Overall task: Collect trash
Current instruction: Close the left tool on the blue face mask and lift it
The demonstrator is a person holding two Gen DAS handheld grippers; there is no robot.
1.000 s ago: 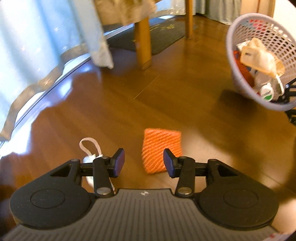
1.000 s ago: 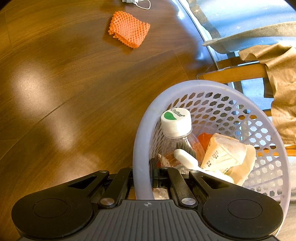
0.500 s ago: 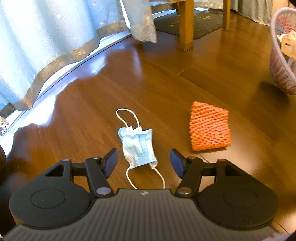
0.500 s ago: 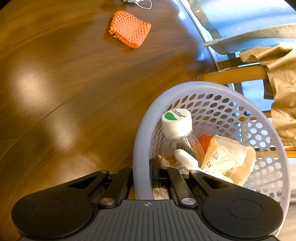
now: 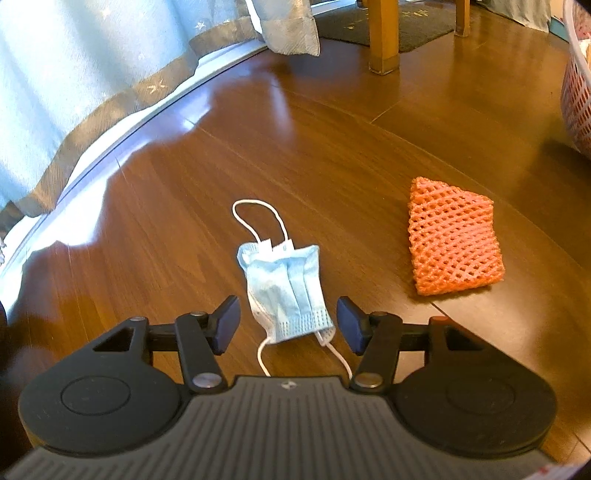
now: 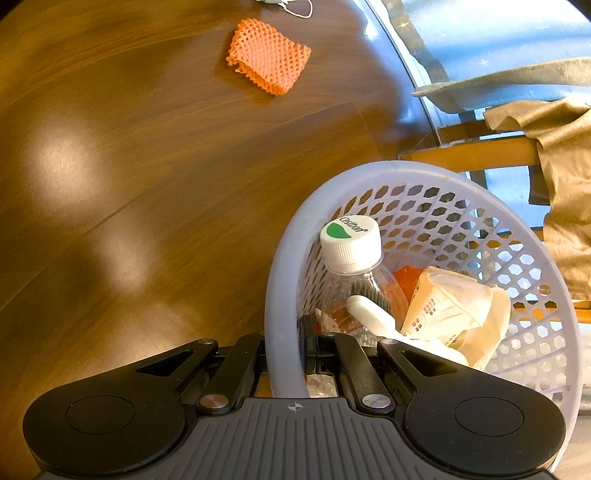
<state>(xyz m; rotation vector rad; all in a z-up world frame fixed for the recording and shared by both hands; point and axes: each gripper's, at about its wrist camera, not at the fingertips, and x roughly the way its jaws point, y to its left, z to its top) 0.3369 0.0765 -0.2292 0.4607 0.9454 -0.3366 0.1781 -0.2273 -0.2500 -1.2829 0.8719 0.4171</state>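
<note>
A crumpled blue face mask [image 5: 286, 286] with white ear loops lies on the wooden floor. My left gripper [image 5: 287, 325] is open, its fingers on either side of the mask's near end, not touching it. An orange foam net [image 5: 454, 238] lies to the right, also seen far off in the right wrist view [image 6: 267, 55]. My right gripper [image 6: 286, 354] is shut on the rim of a lavender plastic basket [image 6: 280, 280]. The basket holds a clear bottle with a white cap [image 6: 351, 240], a crumpled wrapper [image 6: 443, 306] and other trash.
A pale blue curtain [image 5: 92, 62] hangs along the window at the left. A wooden table leg [image 5: 382, 37] and a dark mat [image 5: 406, 22] stand beyond the mask. The basket's edge [image 5: 576, 92] shows at the far right. Brown cloth [image 6: 557, 177] hangs over a wooden rail.
My left gripper has swung left from the orange net to the face mask and come closer, with its fingers wider apart. The right gripper and the basket have stayed still.
</note>
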